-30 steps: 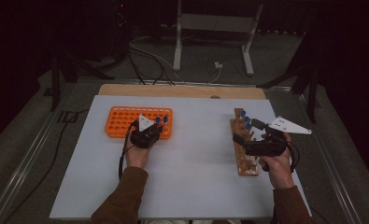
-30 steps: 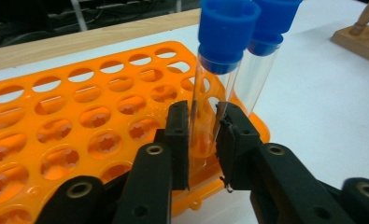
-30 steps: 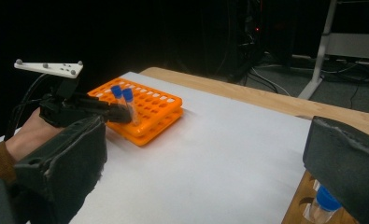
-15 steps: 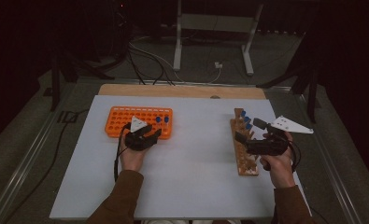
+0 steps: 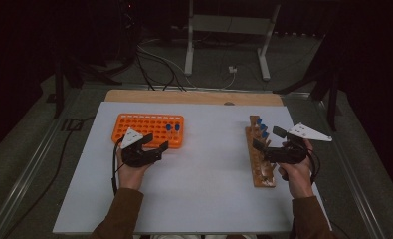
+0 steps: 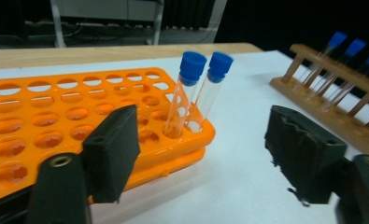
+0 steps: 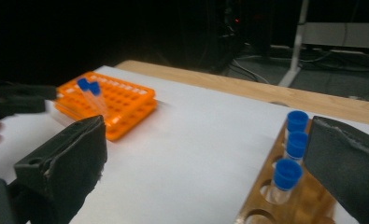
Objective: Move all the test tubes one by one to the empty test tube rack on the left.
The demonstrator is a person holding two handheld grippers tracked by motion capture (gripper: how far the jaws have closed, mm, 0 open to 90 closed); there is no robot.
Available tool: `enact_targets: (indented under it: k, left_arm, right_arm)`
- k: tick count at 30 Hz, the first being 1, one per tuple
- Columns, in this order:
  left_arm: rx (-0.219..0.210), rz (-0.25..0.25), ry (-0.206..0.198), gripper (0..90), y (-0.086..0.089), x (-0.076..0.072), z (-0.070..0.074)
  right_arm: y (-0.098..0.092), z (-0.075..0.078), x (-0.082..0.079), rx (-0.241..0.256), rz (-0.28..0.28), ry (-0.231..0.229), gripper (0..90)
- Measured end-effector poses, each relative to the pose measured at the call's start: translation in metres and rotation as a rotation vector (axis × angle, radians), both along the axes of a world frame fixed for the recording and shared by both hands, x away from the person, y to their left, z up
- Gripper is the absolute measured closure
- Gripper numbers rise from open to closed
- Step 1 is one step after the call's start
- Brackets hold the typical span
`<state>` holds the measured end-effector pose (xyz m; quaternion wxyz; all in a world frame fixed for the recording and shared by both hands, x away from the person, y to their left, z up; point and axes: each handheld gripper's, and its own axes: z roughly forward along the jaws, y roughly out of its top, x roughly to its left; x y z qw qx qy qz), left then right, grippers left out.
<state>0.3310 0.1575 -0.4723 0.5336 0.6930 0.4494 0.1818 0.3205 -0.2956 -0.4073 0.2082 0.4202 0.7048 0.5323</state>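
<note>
1. High view: the left tool point(image 5: 151, 146) is held at the near edge of the orange rack point(image 5: 134, 125), its jaws spread wide with nothing between them. Two blue-capped tubes point(image 5: 172, 128) are seen standing in the rack's right end, just beyond the tool. The right tool point(image 5: 268, 142) is held over the wooden rack point(image 5: 261, 174) on the right of the white worktop point(image 5: 204, 189), jaws also wide and empty. Three blue caps point(image 5: 261, 128) are seen at the far end of the wooden rack, just beyond the jaws.

2. Left gripper view: the two black jaws are set far apart, and nothing is gripped. The orange rack point(image 6: 42, 107) lies between and behind them, the left jaw in front of its near edge. Two tubes point(image 6: 198, 93) with blue caps are stood side by side in holes at the rack's corner (both leaning slightly). The wooden rack point(image 6: 331, 112) is seen well apart at the right, with three capped tubes point(image 6: 345, 65) slanted in it.

3. Right gripper view: the jaws are again wide open and empty. Three capped tubes point(image 7: 292, 149) are lined up in the wooden rack point(image 7: 266, 205) just inside the right jaw. The orange rack point(image 7: 121, 105) is seen far off at the left with its two tubes point(image 7: 91, 93), and the left tool point(image 7: 14, 100) is beside it (blurred).
</note>
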Motion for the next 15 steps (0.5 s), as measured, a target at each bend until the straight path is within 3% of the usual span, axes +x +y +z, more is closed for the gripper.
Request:
enact_targets:
  k: [6, 10, 15]
  left_arm:
    - [-0.036, 0.023, 0.006, 15.8, 0.008, -0.010, 0.005]
    - [-0.019, 0.027, 0.019, 3.6, 0.007, -0.011, 0.007]
    - [0.001, 0.011, 0.004, 0.7, 0.006, -0.015, 0.011]
  right_arm:
    - [0.000, -0.004, 0.004, -0.050, -0.031, -0.002, 0.0]
    - [-0.002, -0.009, 0.008, -0.074, -0.047, 0.011, 0.0]
    - [-0.005, -0.017, 0.014, -0.104, -0.057, 0.026, 4.2]
